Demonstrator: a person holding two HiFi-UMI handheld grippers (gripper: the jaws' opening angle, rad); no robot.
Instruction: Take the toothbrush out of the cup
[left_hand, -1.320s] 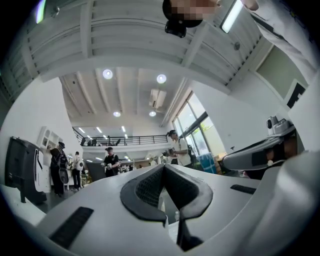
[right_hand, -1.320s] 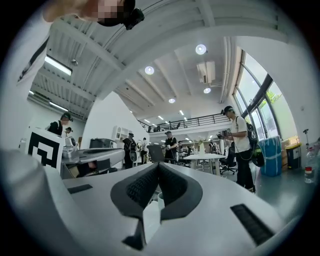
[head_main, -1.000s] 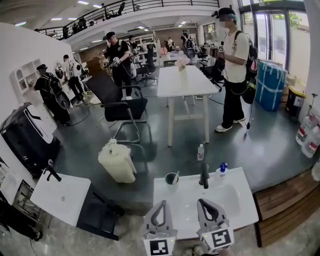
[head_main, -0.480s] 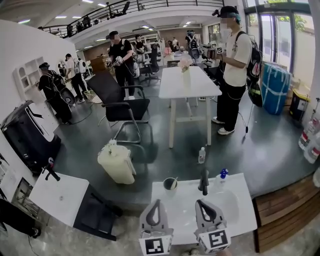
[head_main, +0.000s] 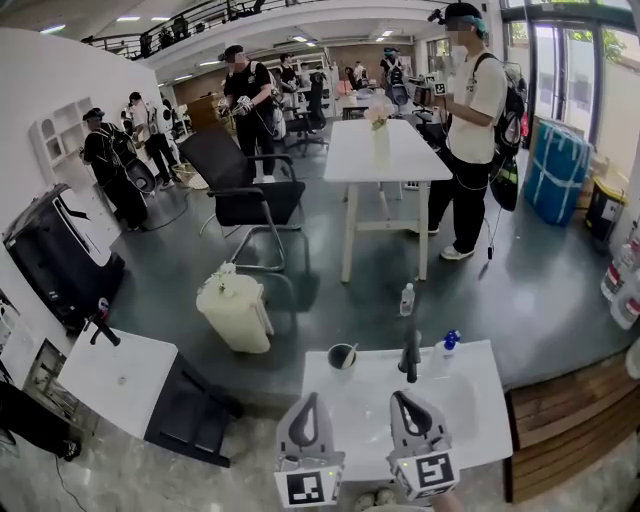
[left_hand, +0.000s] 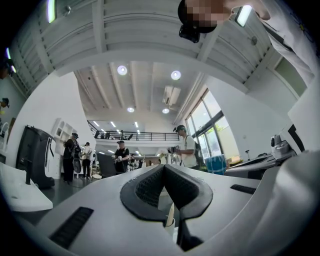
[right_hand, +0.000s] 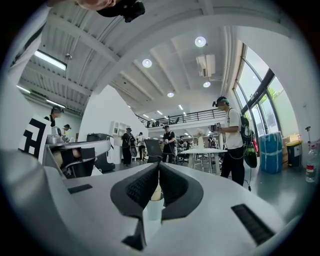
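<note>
A small dark-rimmed cup (head_main: 343, 357) stands at the back left corner of the white washbasin top (head_main: 350, 420), with a pale toothbrush (head_main: 348, 351) leaning in it. My left gripper (head_main: 303, 401) and right gripper (head_main: 399, 397) hover side by side over the basin's near edge, short of the cup, both shut and empty. In the left gripper view the jaws (left_hand: 164, 166) meet at their tips, and the cup (left_hand: 170, 228) and toothbrush (left_hand: 170, 214) show through the gap below. The right gripper view shows shut jaws (right_hand: 159, 164) with the cup (right_hand: 153, 211) beyond them.
A dark faucet (head_main: 410, 355) and a blue-capped bottle (head_main: 446, 344) stand at the basin's back edge. A second white basin (head_main: 120, 380) lies to the left, a wooden bench (head_main: 570, 410) to the right. Beyond are a white bin (head_main: 235, 312), a table, chairs and several people.
Both grippers stay shut near the basin's front edge. The left one has drifted slightly to the left in the head view; the cup and toothbrush have not moved.
</note>
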